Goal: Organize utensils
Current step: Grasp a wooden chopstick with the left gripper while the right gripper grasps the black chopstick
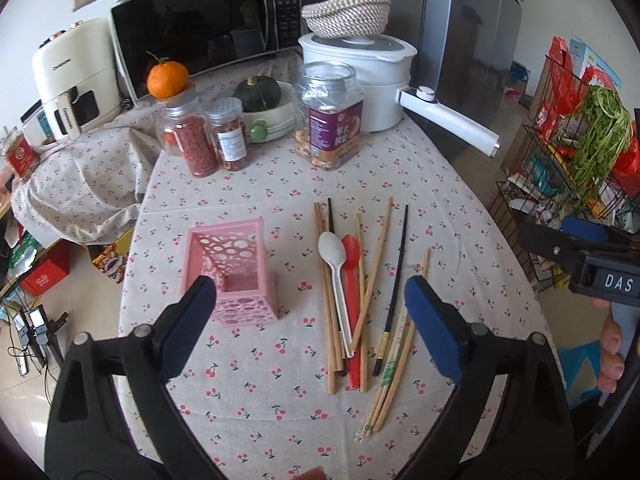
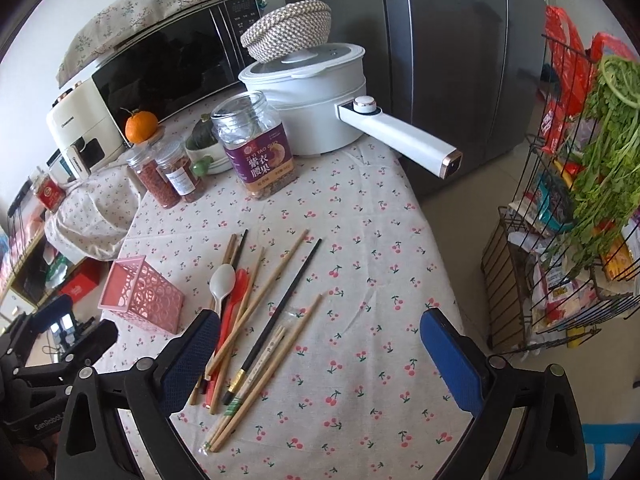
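A pink perforated holder [image 1: 232, 272] stands upright on the cherry-print tablecloth; it also shows in the right wrist view [image 2: 140, 294]. To its right lies a loose pile of utensils: a white spoon [image 1: 334, 258], a red spoon [image 1: 351, 280], wooden chopsticks [image 1: 374, 264] and a black chopstick [image 1: 396, 276]. The same pile shows in the right wrist view, with the white spoon [image 2: 222, 282] and black chopstick [image 2: 280, 312]. My left gripper [image 1: 308, 320] is open and empty above the table between holder and pile. My right gripper [image 2: 320, 344] is open and empty, just right of the pile.
At the back stand jars [image 1: 330, 116], a white electric pot [image 1: 360, 76] with a long handle [image 1: 448, 120], a squash in a bowl [image 1: 260, 96], an orange [image 1: 167, 78] and a microwave [image 1: 200, 28]. A wire rack with greens [image 2: 580, 200] stands off the table's right edge.
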### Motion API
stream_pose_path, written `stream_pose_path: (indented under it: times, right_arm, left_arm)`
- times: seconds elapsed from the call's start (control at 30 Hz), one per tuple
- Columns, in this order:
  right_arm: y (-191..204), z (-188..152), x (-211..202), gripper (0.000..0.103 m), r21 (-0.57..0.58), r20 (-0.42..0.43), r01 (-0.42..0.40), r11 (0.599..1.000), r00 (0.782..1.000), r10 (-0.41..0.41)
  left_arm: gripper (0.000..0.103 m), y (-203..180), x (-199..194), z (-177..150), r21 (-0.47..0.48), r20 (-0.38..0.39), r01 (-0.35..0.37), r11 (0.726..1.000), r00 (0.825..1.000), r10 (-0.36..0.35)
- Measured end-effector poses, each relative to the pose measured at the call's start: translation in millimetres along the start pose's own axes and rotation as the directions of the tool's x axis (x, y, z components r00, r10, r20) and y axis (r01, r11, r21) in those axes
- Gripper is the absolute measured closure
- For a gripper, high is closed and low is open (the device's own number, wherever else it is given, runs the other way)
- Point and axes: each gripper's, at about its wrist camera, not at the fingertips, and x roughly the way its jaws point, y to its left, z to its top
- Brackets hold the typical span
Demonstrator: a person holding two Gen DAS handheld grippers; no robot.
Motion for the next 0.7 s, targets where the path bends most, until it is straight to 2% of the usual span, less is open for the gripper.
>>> stream_pose_path:
  times: [0.03, 0.1, 0.2, 0.27, 0.3, 0.37, 0.57, 0.67, 0.7]
  right_arm:
    - [-5, 3, 8, 0.012, 0.016, -0.032, -0.019, 1.0, 0.999, 0.02]
    - [-15, 4, 26, 0.035, 0.043, -0.091, -0.057, 0.997, 0.994, 0.06]
    - [-22, 1, 49, 0.049, 0.042, -0.163, -0.069, 0.997, 0.984, 0.075]
    - [-25, -1, 59, 0.05, 0.025, -0.181, -0.036, 0.999, 0.983, 0.04]
    - [-27, -1, 62, 0.05, 0.019, -0.188, -0.025, 1.0, 0.982, 0.028]
    - [-31, -1, 64, 0.05, 0.024, -0.199, -0.026, 0.999, 0.98, 0.03]
    - [-42, 0, 72, 0.049, 0.043, -0.22, -0.011, 0.999, 0.975, 0.02]
    - [-45, 1, 74, 0.049, 0.049, -0.228, -0.014, 0.999, 0.973, 0.025]
    - [-45, 2, 75, 0.049, 0.049, -0.228, -0.012, 0.999, 0.973, 0.023]
  left_arm:
    - [0.015, -5, 11, 6, -0.001, -0.039, 0.034, 0.999, 0.999, -0.034]
    - [0.025, -16, 36, 19, -0.005, -0.114, 0.101, 0.995, 0.988, -0.101]
    - [0.038, -35, 74, 32, 0.014, -0.198, 0.168, 0.986, 0.967, -0.162]
    - [0.052, -43, 101, 38, -0.001, -0.249, 0.201, 0.98, 0.949, -0.195]
    - [0.055, -46, 113, 40, -0.021, -0.272, 0.212, 0.977, 0.939, -0.21]
    - [0.068, -50, 140, 45, -0.06, -0.303, 0.219, 0.974, 0.926, -0.226]
    - [0.085, -65, 188, 50, -0.084, -0.355, 0.215, 0.973, 0.906, -0.23]
    - [0.088, -68, 201, 51, -0.067, -0.375, 0.184, 0.981, 0.906, -0.195]
    - [0.088, -69, 204, 50, -0.066, -0.39, 0.18, 0.981, 0.901, -0.192]
